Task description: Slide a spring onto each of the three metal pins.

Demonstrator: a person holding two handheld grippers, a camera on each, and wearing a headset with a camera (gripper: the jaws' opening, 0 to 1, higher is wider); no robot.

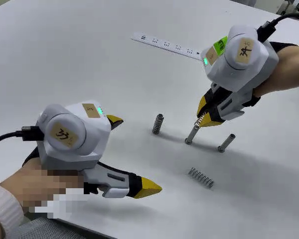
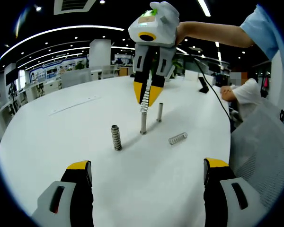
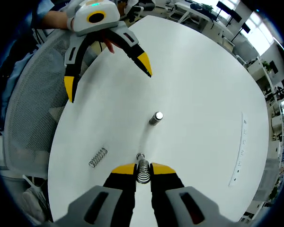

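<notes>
One down, one in hand, one to go, that is how I read it. At the centre of the head view the left pin (image 1: 160,116) stands upright with its fitted spring (image 1: 157,126) coiled round it, done as far as I can tell.

Just to its right, the right gripper (image 1: 206,117) reaches in from the upper right. Its jaws are pinched shut on the held spring (image 1: 201,119), and the bottom of that spring sits right at the top of the middle pin (image 1: 192,134). The pin leans a touch. Whether the first coils are over the tip, I cannot tell. In the right gripper view the pin's head peeks out just above the yellow tips, lined up with the coil.

Further right, the right pin (image 1: 226,143) is bare. Its partner, the loose spring (image 1: 201,178), lies flat on the white table (image 1: 65,59) below the pins, apart from all three.

Lower left, the left gripper (image 1: 133,153) hovers with jaws spread wide, holding nothing, well apart from the work. A marked strip (image 1: 167,45) lies near the top of the frame, out of play.

Left to do, by my judgement: seat this spring down the middle pin, then fetch the loose one for the bare pin.
</notes>
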